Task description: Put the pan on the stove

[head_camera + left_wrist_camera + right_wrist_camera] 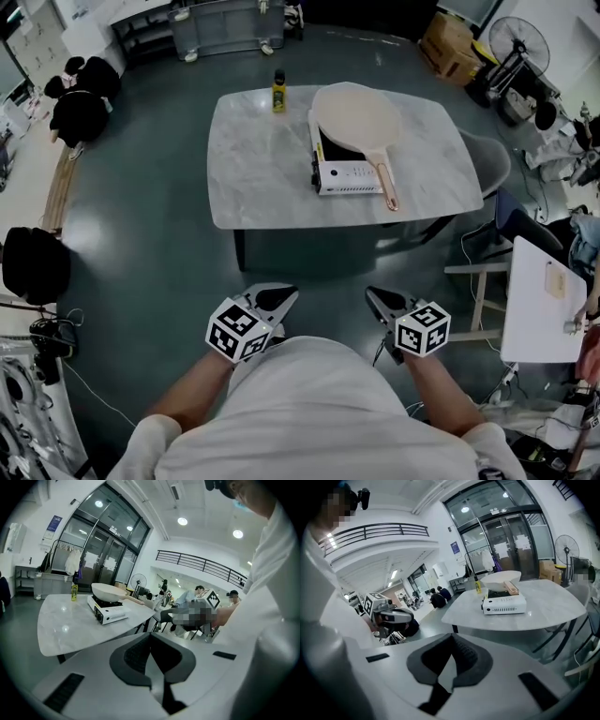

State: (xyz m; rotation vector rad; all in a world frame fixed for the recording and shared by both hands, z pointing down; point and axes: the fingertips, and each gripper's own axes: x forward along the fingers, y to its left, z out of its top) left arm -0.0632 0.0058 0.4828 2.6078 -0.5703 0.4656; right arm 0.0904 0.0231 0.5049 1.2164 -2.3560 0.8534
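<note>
The jaws of the left gripper (pixel 285 293) and the right gripper (pixel 374 293) are pressed together on nothing, close to the person's torso. Well ahead of both, the pan (pixel 356 116) rests on the portable stove (pixel 349 176) on the marble table (pixel 258 178).

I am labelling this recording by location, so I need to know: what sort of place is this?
Probably a large open hall or workspace, not a home kitchen: tall glass doors, an upper balcony railing, and a lone marble table carrying a portable stove.
</note>
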